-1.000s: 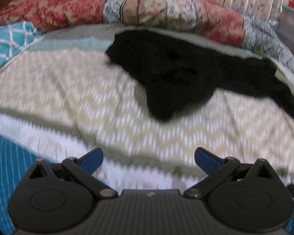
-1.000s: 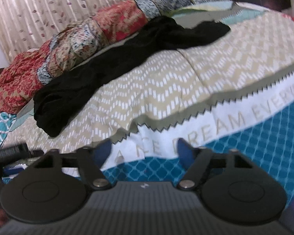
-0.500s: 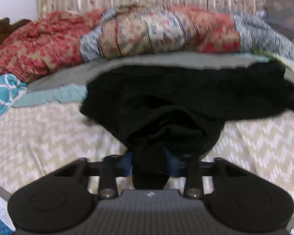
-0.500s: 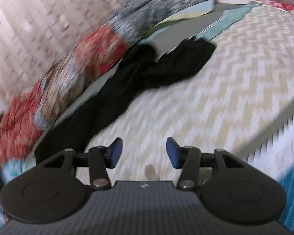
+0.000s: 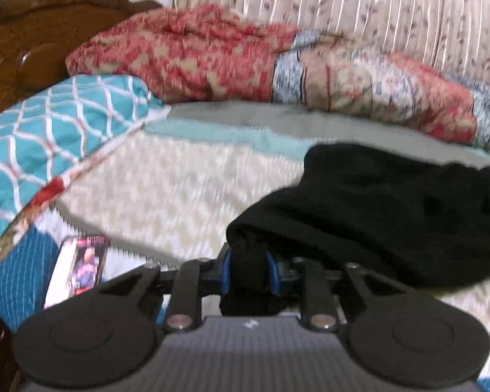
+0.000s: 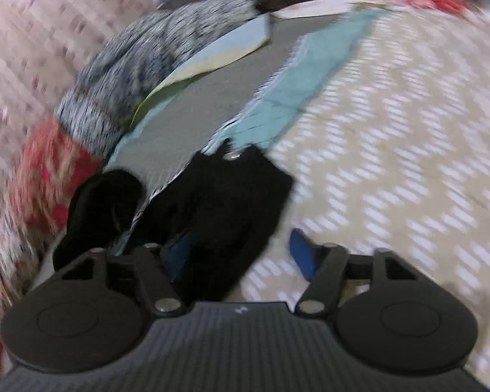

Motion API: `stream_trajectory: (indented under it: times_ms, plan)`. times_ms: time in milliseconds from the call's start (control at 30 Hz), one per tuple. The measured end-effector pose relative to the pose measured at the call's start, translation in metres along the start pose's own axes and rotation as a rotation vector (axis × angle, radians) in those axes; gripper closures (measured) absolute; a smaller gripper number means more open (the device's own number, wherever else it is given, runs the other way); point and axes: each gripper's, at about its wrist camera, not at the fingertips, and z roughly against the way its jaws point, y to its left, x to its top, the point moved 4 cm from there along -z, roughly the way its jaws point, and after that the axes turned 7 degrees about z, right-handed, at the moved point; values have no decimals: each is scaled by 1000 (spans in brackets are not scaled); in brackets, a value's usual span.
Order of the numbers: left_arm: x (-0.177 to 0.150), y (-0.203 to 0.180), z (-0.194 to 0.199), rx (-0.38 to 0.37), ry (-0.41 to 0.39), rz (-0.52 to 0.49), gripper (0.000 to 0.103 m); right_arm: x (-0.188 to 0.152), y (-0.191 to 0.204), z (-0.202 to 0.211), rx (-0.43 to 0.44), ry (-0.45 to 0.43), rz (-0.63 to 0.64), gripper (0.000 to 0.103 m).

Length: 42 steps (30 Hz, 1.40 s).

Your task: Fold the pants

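Note:
The black pants (image 5: 375,209) lie crumpled on the beige chevron bedspread (image 5: 166,183). My left gripper (image 5: 250,272) is shut on one end of the pants, with black cloth pinched between the blue pads. In the right wrist view the other end of the pants (image 6: 232,196) lies between the open jaws of my right gripper (image 6: 241,254), over its left pad. The bedspread (image 6: 392,163) shows under the right pad. The image is blurred.
A red patterned quilt (image 5: 212,52) is piled along the far side by the striped curtain (image 5: 359,9). A teal lattice pillow (image 5: 49,124) and a carved wooden headboard (image 5: 23,45) are at left. A phone (image 5: 81,268) lies near the bed edge.
My left gripper closed on the pants end and has pulled it left and toward me. My right gripper moved forward to the other end of the pants and stays open.

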Motion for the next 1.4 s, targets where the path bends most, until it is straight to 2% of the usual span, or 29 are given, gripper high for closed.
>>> stream_trajectory:
  times_ms: [33,67,133,233,333,433,467,500,567,600,633,700,767,833,900,1033,1067,1100,1133,1167,1200,1267,1300,1367,1400]
  plan:
    - [-2,-5,0,5,-6,-23,83,0,4,-1,8,27,-1,94]
    - [-3,-10,1,13,-20,-48,83,3,6,7,-3,4,-1,94]
    - [0,-14,5,9,-41,-67,83,24,2,32,29,-82,11,95]
    - [5,-8,17,-50,-37,-39,83,57,-19,94,48,-245,-13,95]
    - [4,-1,28,-113,-20,-36,82,76,-58,147,-15,-362,-39,95]
    - [-6,-4,34,-192,41,-57,80,75,-97,182,-100,-362,-21,95]
    - [-11,-8,35,-206,66,-82,74,71,-106,188,-149,-347,11,95]
    - [-17,-11,35,-207,86,-113,60,67,-110,187,-191,-325,38,93]
    - [-29,-15,37,-158,108,-180,38,59,-122,180,-275,-280,72,78]
    - [-35,-14,40,-137,101,-203,36,53,-129,183,-326,-294,66,57]
    - [-39,-12,43,-135,101,-214,35,48,-134,185,-361,-322,53,42]
    - [-41,-5,51,-157,110,-190,20,38,-140,195,-398,-355,40,41]
    - [-39,6,60,-173,102,-133,12,29,-141,202,-399,-359,31,41]
    - [-33,19,63,-196,101,-48,9,23,-133,204,-343,-364,36,41]
    - [-27,32,57,-237,137,83,5,17,-114,203,-277,-345,74,41]
    - [-25,48,23,-372,244,344,4,-6,-48,181,-65,-218,209,41]
    - [-28,48,12,-381,267,382,5,-14,-30,177,-17,-187,245,41]
    - [-30,47,1,-375,284,403,10,-25,-8,171,38,-151,289,41]
    - [-35,43,-9,-369,298,408,16,-34,10,166,82,-119,325,41]
    - [-39,37,-16,-376,315,403,38,-45,31,162,126,-84,363,41]
    - [-45,30,-23,-379,336,391,52,-56,53,158,173,-46,403,41]
    - [-55,17,-25,-378,342,351,64,-77,95,151,255,19,482,41]
    - [-59,10,-21,-384,335,312,66,-86,115,149,291,44,530,42]
    - [-65,-3,-8,-398,311,206,66,-100,147,150,343,63,625,42]
    - [-67,-6,0,-408,295,157,62,-106,165,153,369,60,676,42]
